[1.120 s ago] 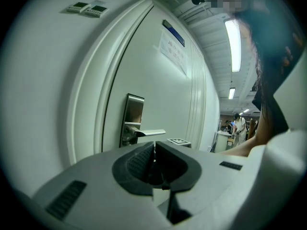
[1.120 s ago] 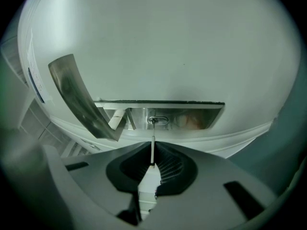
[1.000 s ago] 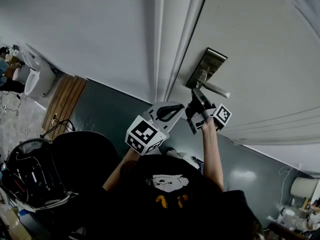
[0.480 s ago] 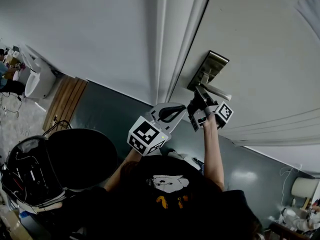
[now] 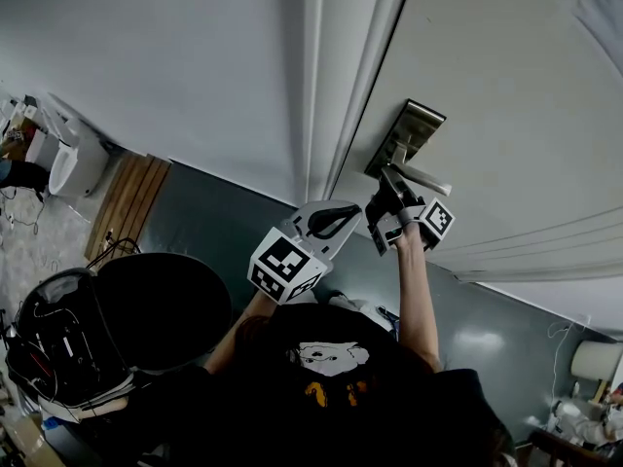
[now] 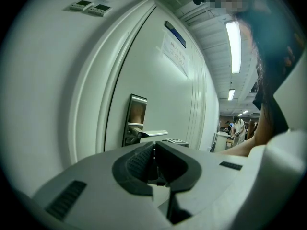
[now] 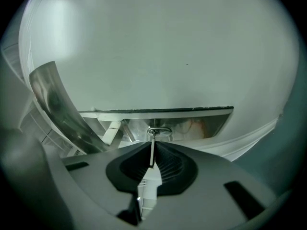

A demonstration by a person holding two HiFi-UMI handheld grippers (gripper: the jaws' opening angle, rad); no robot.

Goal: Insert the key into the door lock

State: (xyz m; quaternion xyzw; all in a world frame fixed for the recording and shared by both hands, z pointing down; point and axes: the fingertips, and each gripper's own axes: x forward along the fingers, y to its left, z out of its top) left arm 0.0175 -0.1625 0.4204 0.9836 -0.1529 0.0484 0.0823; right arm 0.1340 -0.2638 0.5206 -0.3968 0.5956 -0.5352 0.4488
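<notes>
A brushed-metal lock plate point(image 5: 409, 129) with a lever handle point(image 5: 423, 176) is mounted on the white door point(image 5: 506, 76). My right gripper point(image 5: 388, 185) is pressed up just below the lever, shut on a thin metal key point(image 7: 152, 139). The key's tip meets the round keyhole cylinder point(image 7: 159, 130) on the lock plate point(image 7: 192, 123); how deep it sits is hidden. My left gripper point(image 5: 338, 219) hangs lower left of the lock, apart from the door, jaws shut with nothing between them point(image 6: 154, 150). From there I see the lock plate point(image 6: 137, 114) and lever point(image 6: 154, 133) side-on.
The door frame point(image 5: 321, 76) runs left of the lock. A black chair point(image 5: 161, 305) and a wooden panel point(image 5: 127, 197) lie below left. A paper notice point(image 6: 175, 51) hangs on the door; wall switches point(image 6: 91, 6) are up left. People stand far down the corridor point(image 6: 237, 126).
The right gripper with the key has edged slightly up toward the lock plate. The left gripper has hardly moved.
</notes>
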